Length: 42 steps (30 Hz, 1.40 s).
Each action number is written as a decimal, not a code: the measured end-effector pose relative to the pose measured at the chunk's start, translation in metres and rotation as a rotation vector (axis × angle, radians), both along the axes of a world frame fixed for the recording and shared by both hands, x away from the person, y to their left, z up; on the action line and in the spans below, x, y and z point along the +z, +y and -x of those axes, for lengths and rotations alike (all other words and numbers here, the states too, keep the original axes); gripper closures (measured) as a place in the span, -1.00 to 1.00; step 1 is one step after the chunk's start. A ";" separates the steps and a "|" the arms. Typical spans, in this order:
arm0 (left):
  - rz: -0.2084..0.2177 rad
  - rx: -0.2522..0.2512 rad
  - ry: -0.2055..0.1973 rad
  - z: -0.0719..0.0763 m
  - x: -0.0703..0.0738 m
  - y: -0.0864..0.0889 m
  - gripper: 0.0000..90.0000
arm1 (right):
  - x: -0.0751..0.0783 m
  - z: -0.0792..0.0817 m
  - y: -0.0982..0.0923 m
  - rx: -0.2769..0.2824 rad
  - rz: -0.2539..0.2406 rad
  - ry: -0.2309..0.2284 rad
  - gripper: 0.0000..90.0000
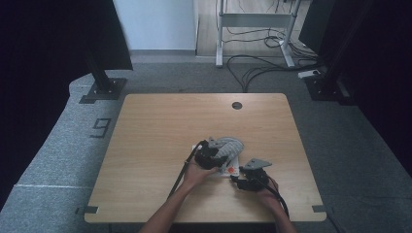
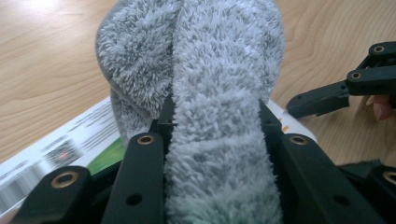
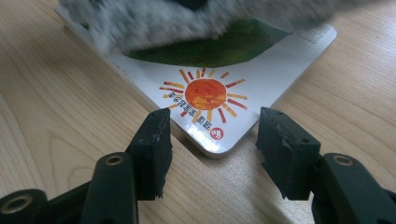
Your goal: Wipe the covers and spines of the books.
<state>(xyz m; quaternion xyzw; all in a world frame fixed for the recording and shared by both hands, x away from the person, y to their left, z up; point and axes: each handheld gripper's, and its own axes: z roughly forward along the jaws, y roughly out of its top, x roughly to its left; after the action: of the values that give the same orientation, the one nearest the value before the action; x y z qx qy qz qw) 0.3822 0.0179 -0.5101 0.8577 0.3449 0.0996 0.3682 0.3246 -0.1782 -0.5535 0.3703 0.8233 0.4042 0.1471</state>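
Note:
A grey fluffy cloth lies bunched on a white printed card near the table's middle front. My left gripper is shut on a fold of the cloth, which fills the gap between its jaws. The card pokes out beneath the cloth on the left. My right gripper is open and low over the table, its jaws standing either side of the card's corner with the orange sun print, without touching it. The cloth's edge hangs blurred over the card's far part.
The wooden table has a round cable hole at the back. Black stands flank the table on grey carpet. Cables and a desk frame lie beyond. The right gripper's jaw reaches in beside the cloth.

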 end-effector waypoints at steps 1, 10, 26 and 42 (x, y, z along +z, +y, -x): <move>-0.008 -0.003 0.000 0.000 -0.001 -0.003 0.45 | 0.000 0.000 0.000 0.000 0.001 -0.001 -0.02; -0.059 -0.008 -0.007 0.003 -0.008 -0.014 0.44 | 0.000 0.000 0.000 -0.003 0.003 -0.002 0.00; -0.050 0.066 0.002 -0.006 -0.003 0.012 0.43 | 0.000 0.000 -0.001 -0.011 -0.004 0.002 0.04; -0.026 0.197 0.012 -0.011 -0.003 0.094 0.41 | 0.000 -0.001 -0.002 -0.012 -0.015 0.009 0.02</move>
<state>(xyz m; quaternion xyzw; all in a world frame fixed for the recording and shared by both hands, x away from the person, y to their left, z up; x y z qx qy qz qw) 0.3929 0.1120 -0.5131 0.8249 0.4284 0.1345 0.3435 0.3251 -0.1805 -0.5535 0.3783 0.8187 0.4077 0.1429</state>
